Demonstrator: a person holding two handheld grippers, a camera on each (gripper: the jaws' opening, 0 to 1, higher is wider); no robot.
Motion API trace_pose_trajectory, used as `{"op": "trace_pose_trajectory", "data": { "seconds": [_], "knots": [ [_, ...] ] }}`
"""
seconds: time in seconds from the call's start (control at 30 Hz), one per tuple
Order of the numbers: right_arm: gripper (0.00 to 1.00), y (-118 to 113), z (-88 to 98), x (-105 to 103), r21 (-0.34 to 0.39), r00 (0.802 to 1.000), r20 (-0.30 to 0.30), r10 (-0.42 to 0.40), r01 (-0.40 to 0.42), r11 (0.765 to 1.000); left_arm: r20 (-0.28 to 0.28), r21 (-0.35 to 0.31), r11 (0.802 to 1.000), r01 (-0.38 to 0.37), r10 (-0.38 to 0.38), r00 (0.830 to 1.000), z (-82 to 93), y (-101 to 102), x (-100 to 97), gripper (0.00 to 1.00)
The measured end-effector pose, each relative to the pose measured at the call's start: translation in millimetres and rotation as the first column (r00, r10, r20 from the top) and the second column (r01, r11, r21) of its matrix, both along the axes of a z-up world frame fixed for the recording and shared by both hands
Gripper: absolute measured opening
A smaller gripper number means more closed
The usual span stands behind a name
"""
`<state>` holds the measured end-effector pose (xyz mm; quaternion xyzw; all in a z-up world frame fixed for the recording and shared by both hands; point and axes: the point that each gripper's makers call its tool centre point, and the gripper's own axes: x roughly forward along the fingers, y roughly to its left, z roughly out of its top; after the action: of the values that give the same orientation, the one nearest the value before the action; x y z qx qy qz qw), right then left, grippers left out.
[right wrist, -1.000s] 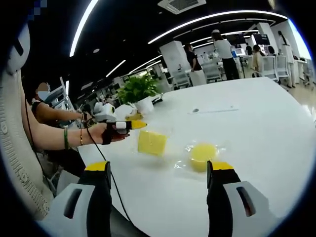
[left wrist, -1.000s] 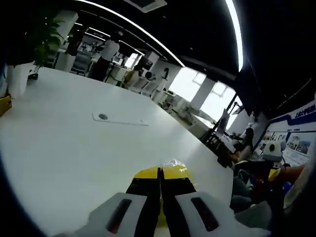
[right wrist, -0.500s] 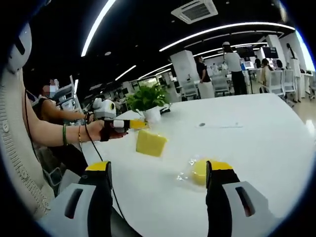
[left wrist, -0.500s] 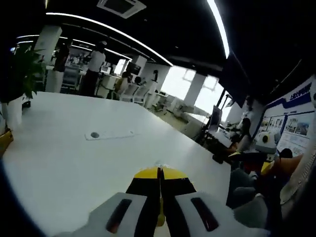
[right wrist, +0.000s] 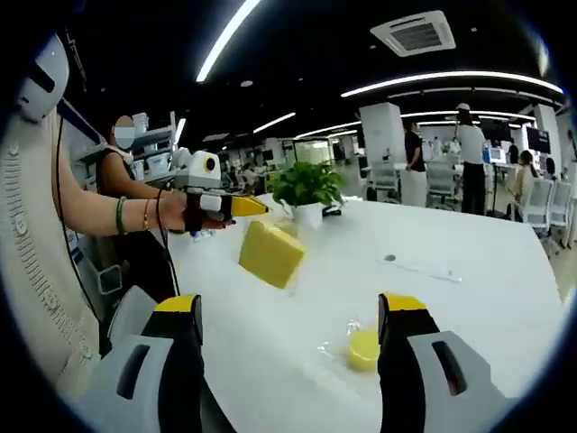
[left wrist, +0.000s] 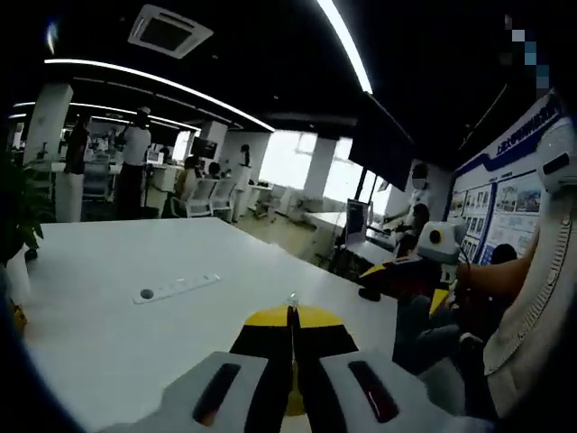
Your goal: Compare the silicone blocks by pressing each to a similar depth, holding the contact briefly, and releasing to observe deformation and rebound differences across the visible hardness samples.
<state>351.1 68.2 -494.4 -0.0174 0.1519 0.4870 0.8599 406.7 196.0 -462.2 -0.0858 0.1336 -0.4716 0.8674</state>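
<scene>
Open-plan office around a large white desk (right wrist: pixel 505 271).
A potted green plant (right wrist: pixel 309 189) stands at the desk's far end, with a flat strip holding a round dark socket (left wrist: pixel 173 289) set into the top nearby. Long ceiling light strips (left wrist: pixel 347 45) and an air vent (right wrist: pixel 417 33) run overhead; people stand (left wrist: pixel 133 171) among distant chairs, posters (left wrist: pixel 505 203) on the right wall.

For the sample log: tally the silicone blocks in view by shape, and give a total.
Square block, held off the table by the left gripper: 1
Round block, on the table in clear wrap: 1
Total: 2
</scene>
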Motion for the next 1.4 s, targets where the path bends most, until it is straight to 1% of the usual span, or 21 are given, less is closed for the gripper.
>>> {"op": "trace_pose_trajectory", "data": {
  "seconds": [0.03,0.07,0.1,0.13,0.23,0.27,0.33,0.4,0.47,0.53,0.63,0.7,0.73,0.83,1.07,1.1,1.17,1.27,1.3,1.37,1.4],
  "knots": [
    [0.75,3,3.8,2,-0.010,1.000,0.011,0.028,-0.028,1.000,0.000,0.000,1.000,0.014,-0.014,1.000,1.2,-2,-2.0,0.00],
    [0.75,3,4.7,3,-0.014,0.999,0.012,0.037,-0.037,0.999,0.000,0.002,1.000,0.018,-0.018,1.000,1.6,-3,-2.6,0.00],
    [0.74,6,8.6,6,-0.038,0.998,0.018,0.067,-0.066,0.997,-0.001,0.005,1.000,0.021,-0.021,1.000,2.3,-5,-3.4,0.00],
    [0.75,6,9.6,8,-0.046,0.997,0.023,0.076,-0.075,0.996,-0.002,0.008,1.000,0.028,-0.028,1.000,2.6,-7,-4.4,0.00],
    [0.73,12,16.5,16,-0.107,0.988,0.049,0.146,-0.140,0.984,0.004,0.025,0.998,0.050,-0.050,0.999,4.8,-14,-7.8,0.00],
    [0.73,16,19.0,19,-0.131,0.983,0.055,0.178,-0.170,0.977,0.007,0.029,0.998,0.061,-0.061,0.998,6.5,-17,-9.4,0.00],
    [0.72,22,19.7,23,-0.168,0.973,0.035,0.229,-0.220,0.961,0.011,0.036,0.997,0.074,-0.075,0.997,8.8,-22,-10.7,0.00],
    [0.72,30,22.6,29,-0.187,0.964,0.047,0.263,-0.250,0.950,0.016,0.045,0.995,0.084,-0.085,0.996,9.9,-27,-11.3,0.00],
    [0.71,36,21.6,33,-0.221,0.954,0.051,0.294,-0.276,0.935,0.007,0.047,0.994,0.098,-0.099,0.995,9.4,-31,-12.0,0.00],
    [0.70,42,22.2,37,-0.227,0.948,0.051,0.314,-0.295,0.928,0.008,0.046,0.993,0.108,-0.109,0.994,9.9,-33,-12.7,0.00],
    [0.70,49,18.9,39,-0.261,0.935,0.049,0.352,-0.328,0.908,0.011,0.044,0.993,0.109,-0.110,0.994,11.2,-34,-11.9,0.00],
    [0.70,53,15.5,39,-0.278,0.928,0.036,0.371,-0.348,0.896,0.012,0.042,0.993,0.110,-0.110,0.994,12.4,-35,-11.0,0.00],
    [0.70,54,14.9,39,-0.281,0.926,0.036,0.375,-0.351,0.893,0.012,0.042,0.993,0.110,-0.110,0.994,12.9,-35,-10.7,0.00],
    [0.70,60,10.1,37,-0.313,0.908,0.030,0.419,-0.389,0.866,-0.005,0.039,0.993,0.112,-0.112,0.994,13.0,-36,-9.5,0.00],
    [0.70,79,5.1,41,-0.322,0.879,0.016,0.477,-0.447,0.835,0.012,0.038,0.989,0.140,-0.141,0.990,17.9,-44,-11.1,0.00],
    [0.71,84,6.7,42,-0.296,0.873,0.015,0.487,-0.461,0.836,0.015,0.037,0.988,0.149,-0.150,0.989,19.2,-46,-12.1,0.00],
    [0.73,91,8.1,40,-0.261,0.870,0.001,0.493,-0.476,0.840,0.020,0.041,0.984,0.171,-0.172,0.985,21.0,-50,-14.8,0.00],
    [0.70,95,2.9,42,-0.294,0.861,0.006,0.508,-0.485,0.824,0.028,0.051,0.979,0.195,-0.197,0.980,23.1,-55,-17.8,0.00],
    [0.70,96,1.3,44,-0.294,0.858,0.009,0.514,-0.489,0.821,0.031,0.054,0.978,0.199,-0.201,0.979,23.8,-56,-18.3,0.00],
    [0.70,99,-0.2,44,-0.278,0.855,-0.013,0.519,-0.501,0.819,0.036,0.057,0.976,0.210,-0.212,0.977,25.4,-59,-18.8,0.00],
    [0.70,101,-1.1,42,-0.268,0.850,-0.020,0.527,-0.512,0.816,0.036,0.057,0.976,0.212,-0.214,0.976,26.2,-60,-18.7,0.00]
  ]
}}
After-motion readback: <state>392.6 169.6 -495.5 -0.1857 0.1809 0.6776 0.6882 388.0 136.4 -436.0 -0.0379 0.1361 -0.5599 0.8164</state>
